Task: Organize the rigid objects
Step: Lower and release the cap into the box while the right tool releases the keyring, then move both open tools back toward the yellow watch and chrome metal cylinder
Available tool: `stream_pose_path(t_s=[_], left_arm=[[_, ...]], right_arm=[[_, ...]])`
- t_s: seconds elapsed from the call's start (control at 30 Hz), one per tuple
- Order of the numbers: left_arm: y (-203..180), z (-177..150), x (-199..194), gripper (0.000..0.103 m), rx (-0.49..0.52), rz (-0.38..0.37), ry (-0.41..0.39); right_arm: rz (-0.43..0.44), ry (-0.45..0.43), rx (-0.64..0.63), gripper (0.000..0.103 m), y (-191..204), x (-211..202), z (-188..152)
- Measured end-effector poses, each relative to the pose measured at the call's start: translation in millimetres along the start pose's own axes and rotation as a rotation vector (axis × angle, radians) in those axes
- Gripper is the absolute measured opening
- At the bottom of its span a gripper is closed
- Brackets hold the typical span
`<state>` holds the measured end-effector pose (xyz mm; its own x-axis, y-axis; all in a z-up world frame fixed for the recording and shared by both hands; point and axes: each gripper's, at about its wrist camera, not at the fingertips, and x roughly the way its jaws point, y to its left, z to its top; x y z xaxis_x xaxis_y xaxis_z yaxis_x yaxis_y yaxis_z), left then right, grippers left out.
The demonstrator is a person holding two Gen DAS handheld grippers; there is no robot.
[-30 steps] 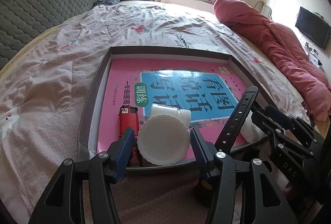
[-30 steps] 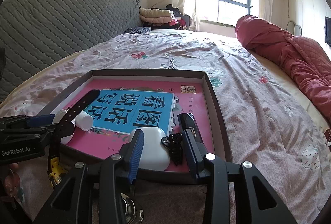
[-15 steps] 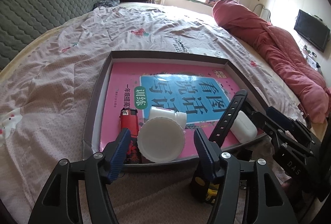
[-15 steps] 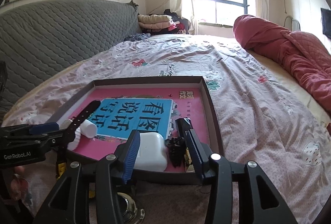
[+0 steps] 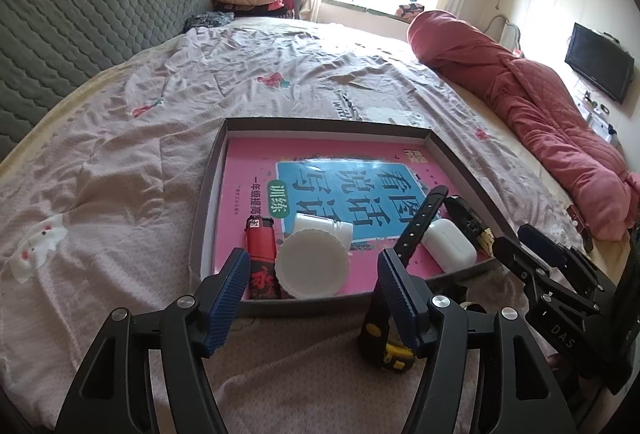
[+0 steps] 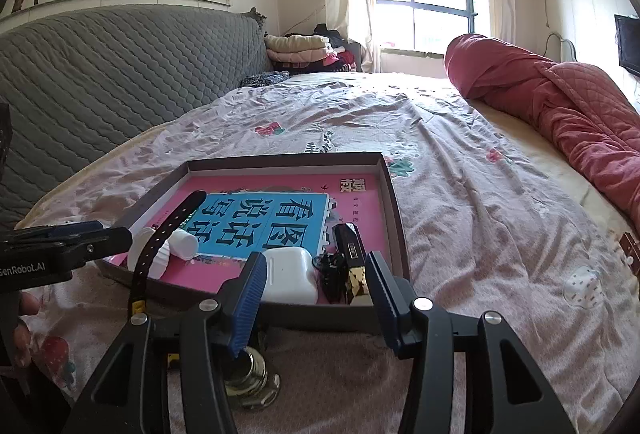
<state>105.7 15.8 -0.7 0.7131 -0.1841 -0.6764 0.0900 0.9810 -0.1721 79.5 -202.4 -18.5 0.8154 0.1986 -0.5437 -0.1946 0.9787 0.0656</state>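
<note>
On a bed covered by a pink floral sheet, a shallow grey cardboard tray holds a white ribbed plastic jar and a white rounded case. Both the left gripper and the right gripper have just been opening, nothing clamped; a release is judged finished. Next, a brass metal fitting outside the tray could be fetched.

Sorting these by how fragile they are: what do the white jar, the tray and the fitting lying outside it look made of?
White jar: probably matte plastic, opaque, with a ribbed rim. Tray: looks like cardboard, with thin grey-brown walls and folded corners. Fitting: metal, likely brass, shiny yellow with threads and flat sides.
</note>
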Motion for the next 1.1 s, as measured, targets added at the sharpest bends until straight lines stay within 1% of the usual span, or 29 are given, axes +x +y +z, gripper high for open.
stream_pose_path(t_s=[0.13,0.4,0.47,0.6,0.8,1.1], left_arm=[[0,-1,-12,0.068,0.006,0.0,-0.012],[-5,-4,-32,0.068,0.024,-0.008,-0.026],[-6,-5,-37,0.069,0.028,-0.014,-0.029],[-9,-8,-44,0.069,0.035,-0.024,-0.026],[-11,-15,-51,0.069,0.025,-0.038,-0.009],[-23,-29,-54,0.069,0.043,-0.066,0.031]], right_arm=[[-0.011,0.003,-0.003,0.051,2,-8,-2],[-0.004,0.021,-0.001,0.051,11,-25,-9],[0.01,0.031,0.03,0.051,10,-29,-11],[0.005,0.044,0.058,0.051,9,-35,-16],[-0.017,0.057,0.039,0.051,16,-45,-22],[0.006,0.085,0.003,0.051,32,-52,-31]])
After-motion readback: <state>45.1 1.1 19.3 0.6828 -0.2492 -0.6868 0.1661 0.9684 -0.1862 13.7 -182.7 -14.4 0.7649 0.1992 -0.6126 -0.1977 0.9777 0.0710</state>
